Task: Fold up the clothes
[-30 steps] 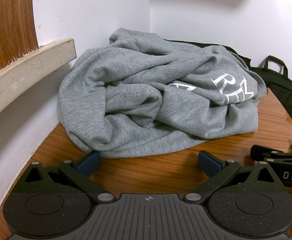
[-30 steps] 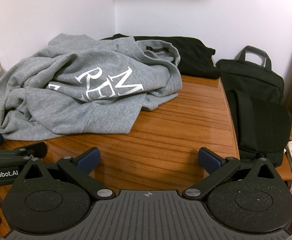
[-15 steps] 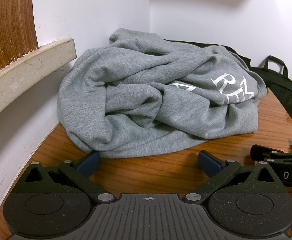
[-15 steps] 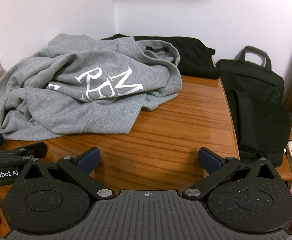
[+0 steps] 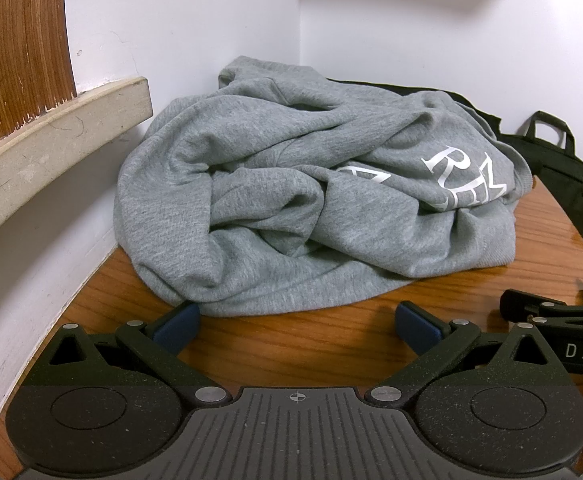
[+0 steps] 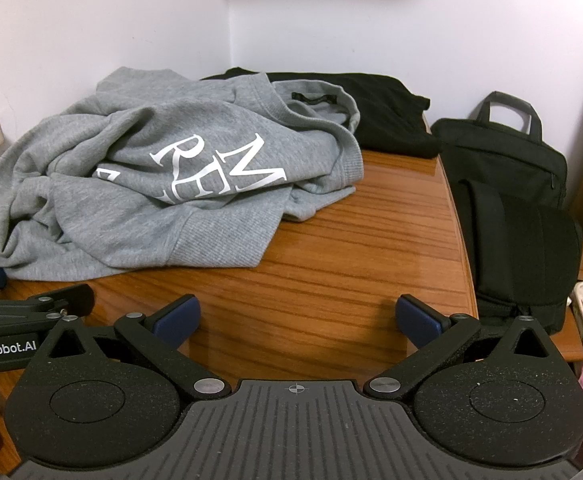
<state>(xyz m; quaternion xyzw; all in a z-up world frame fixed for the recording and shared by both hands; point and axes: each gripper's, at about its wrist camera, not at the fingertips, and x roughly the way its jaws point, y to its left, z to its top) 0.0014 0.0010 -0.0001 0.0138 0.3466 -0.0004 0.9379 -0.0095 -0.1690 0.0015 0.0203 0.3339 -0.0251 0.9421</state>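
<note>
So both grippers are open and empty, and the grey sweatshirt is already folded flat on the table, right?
Not folded: the sweatshirt lies in a crumpled heap on the table, as the right wrist view shows. The left gripper and right gripper are indeed open and empty.

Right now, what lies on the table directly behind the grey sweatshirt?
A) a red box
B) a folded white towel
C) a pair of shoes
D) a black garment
D: in the right wrist view a black garment lies on the table behind the crumpled grey sweatshirt.
</note>
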